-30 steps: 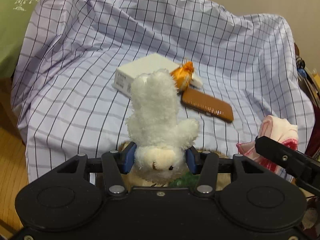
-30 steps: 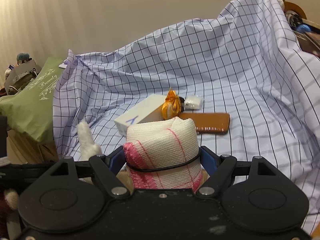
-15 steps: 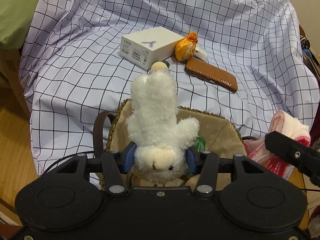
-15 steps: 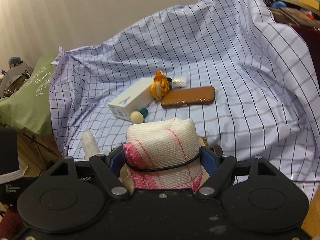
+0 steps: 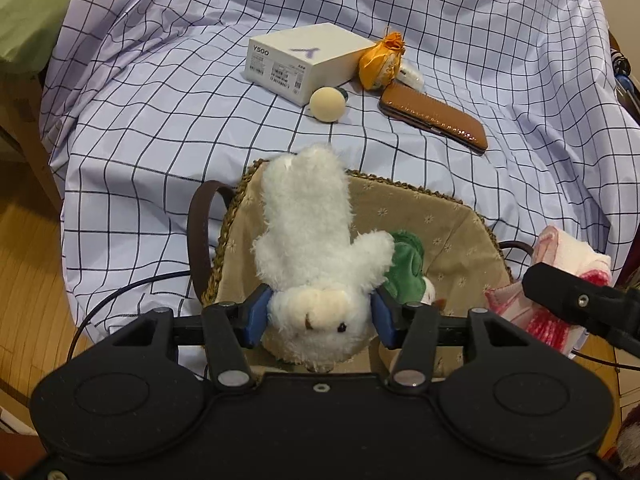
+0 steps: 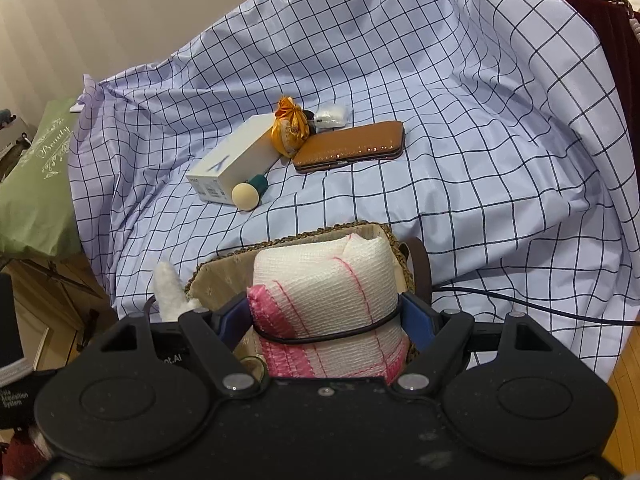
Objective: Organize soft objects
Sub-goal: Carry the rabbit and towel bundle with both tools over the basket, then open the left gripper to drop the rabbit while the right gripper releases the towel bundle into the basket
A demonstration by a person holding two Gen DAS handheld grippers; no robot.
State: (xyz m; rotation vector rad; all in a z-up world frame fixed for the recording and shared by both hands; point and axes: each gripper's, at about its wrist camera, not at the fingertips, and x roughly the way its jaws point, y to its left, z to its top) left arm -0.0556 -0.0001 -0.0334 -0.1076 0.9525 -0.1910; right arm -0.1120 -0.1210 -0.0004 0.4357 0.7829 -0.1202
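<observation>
Roughly over basket point(image 5: 460, 216) near cloth's front edge; open checked cloth point(image 5: 160, 128) left and beyond. Left hand-held gripper point(image 5: 320, 316) clamped on white plush toy point(image 5: 312, 240), jaws just easing wider, toy above basket with green plush point(image 5: 406, 264) inside. Right hand-held gripper point(image 6: 326, 320) gripping banded towel roll point(image 6: 324, 280) above basket's rim.

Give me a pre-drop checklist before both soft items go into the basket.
1. Plush between left gripper pads, jaws just easing open: ok.
2. Towel roll clamped in right gripper: ok.
3. Plush over basket: ok.
4. Towel roll over basket: ok.
5. Room left beside green toy: ok.
6. Cable clear of basket: cannot tell.
</observation>
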